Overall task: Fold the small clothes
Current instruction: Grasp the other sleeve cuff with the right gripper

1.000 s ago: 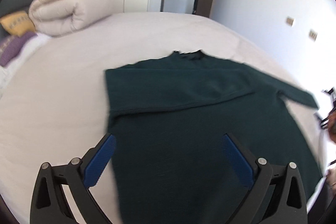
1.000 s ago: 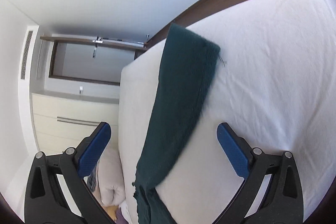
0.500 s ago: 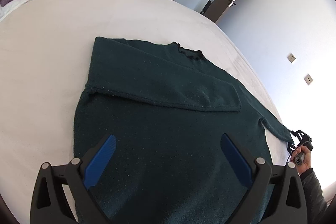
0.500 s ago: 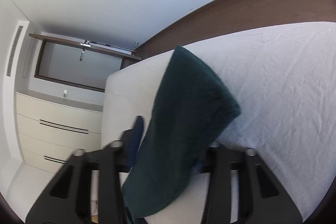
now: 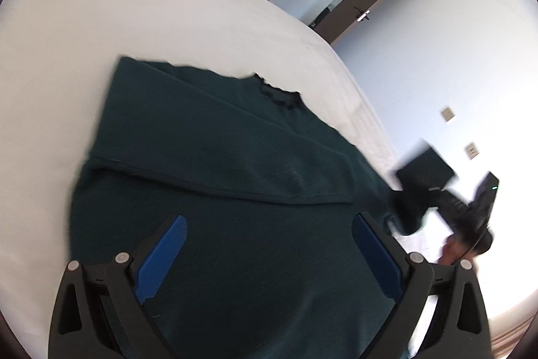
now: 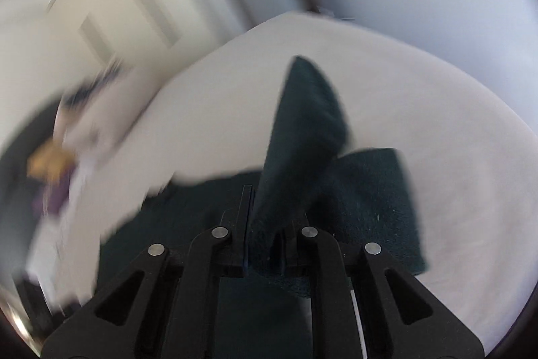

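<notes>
Clamped where it had gaped a second before, the right gripper [image 6: 265, 234] held the dark green knitted sweater's [image 5: 235, 190] sleeve [image 6: 302, 130], its length running straight ahead from the jaws over the white bed [image 5: 67, 56]. The left gripper [image 5: 269, 258] hung wide apart above the body panel.

Left wrist view sits close above the dark green sweater [image 5: 235, 190], angled down across the bed [image 5: 67, 39] toward the door [image 5: 380, 5]. Right wrist view looks along its claw [image 6: 265, 224] at a lifted sleeve [image 6: 302, 130], blurred, bed [image 6: 454, 157] beyond. Both views share the sweater and the bed; the right claw [image 5: 437, 190] appears at the left view's right edge.
</notes>
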Demonstrator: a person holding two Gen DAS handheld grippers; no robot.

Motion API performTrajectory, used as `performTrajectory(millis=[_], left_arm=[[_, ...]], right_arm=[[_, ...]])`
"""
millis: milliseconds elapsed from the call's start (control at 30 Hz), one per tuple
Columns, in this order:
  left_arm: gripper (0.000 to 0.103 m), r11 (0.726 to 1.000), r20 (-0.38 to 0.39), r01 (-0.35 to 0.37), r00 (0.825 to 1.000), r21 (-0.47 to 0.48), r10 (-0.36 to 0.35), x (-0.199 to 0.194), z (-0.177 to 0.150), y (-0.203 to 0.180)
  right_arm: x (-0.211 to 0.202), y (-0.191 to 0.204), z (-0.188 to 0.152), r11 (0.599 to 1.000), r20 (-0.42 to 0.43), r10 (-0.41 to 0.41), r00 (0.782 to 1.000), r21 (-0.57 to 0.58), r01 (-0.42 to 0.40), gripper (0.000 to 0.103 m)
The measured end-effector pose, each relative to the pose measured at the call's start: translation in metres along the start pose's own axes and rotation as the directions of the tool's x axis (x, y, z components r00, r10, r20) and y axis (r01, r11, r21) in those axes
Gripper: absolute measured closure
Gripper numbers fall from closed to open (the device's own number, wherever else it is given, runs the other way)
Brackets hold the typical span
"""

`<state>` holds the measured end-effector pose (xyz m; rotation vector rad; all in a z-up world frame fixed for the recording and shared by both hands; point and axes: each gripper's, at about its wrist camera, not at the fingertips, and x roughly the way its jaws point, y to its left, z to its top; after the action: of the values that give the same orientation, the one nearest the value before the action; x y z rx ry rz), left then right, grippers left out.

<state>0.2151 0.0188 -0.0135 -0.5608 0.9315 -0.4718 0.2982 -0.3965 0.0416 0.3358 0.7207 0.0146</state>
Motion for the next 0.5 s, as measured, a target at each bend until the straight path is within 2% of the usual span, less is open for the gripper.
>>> performTrajectory(millis=[100,167,200,300,400,433,500], left_arm=[[0.002,0.989,-0.065,0.083,0.994,-0.122,-0.091,0.022,0.002,0.008],[0.002,0.976,-0.111,0.113,0.985,-0.189,-0.135,0.038,0.002,0.011],[0.002,0.972,-0.122,0.121,0.981,-0.202,-0.147,0.044,0.002,0.011],[0.001,0.957,-0.156,0.154,0.968,-0.245,-0.196,0.067,0.001,0.009],[0.001,0.931,-0.18,0.18,0.953,-0.316,-0.245,0.088,0.0,0.007],[0.0,0.927,-0.178,0.192,0.949,-0.321,-0.259,0.092,0.002,0.004],[0.0,0.921,-0.179,0.208,0.944,-0.329,-0.278,0.1,0.006,-0.003]], right_arm=[[0.057,0.103,-0.046,0.982,-0.108,0.004,0.994,-0.189,-0.025,0.092],[0.087,0.157,-0.084,0.972,-0.137,-0.01,0.99,-0.232,-0.023,0.092],[0.093,0.17,-0.1,0.972,-0.15,-0.007,0.989,-0.235,-0.029,0.092],[0.115,0.179,-0.114,0.979,-0.174,0.005,0.985,-0.199,-0.04,0.092],[0.1,0.134,-0.13,0.983,-0.167,0.021,0.986,-0.178,-0.051,0.092],[0.12,0.137,-0.113,0.982,-0.166,0.018,0.986,-0.182,-0.048,0.092],[0.122,0.145,-0.13,0.98,-0.167,0.019,0.986,-0.19,-0.051,0.092]])
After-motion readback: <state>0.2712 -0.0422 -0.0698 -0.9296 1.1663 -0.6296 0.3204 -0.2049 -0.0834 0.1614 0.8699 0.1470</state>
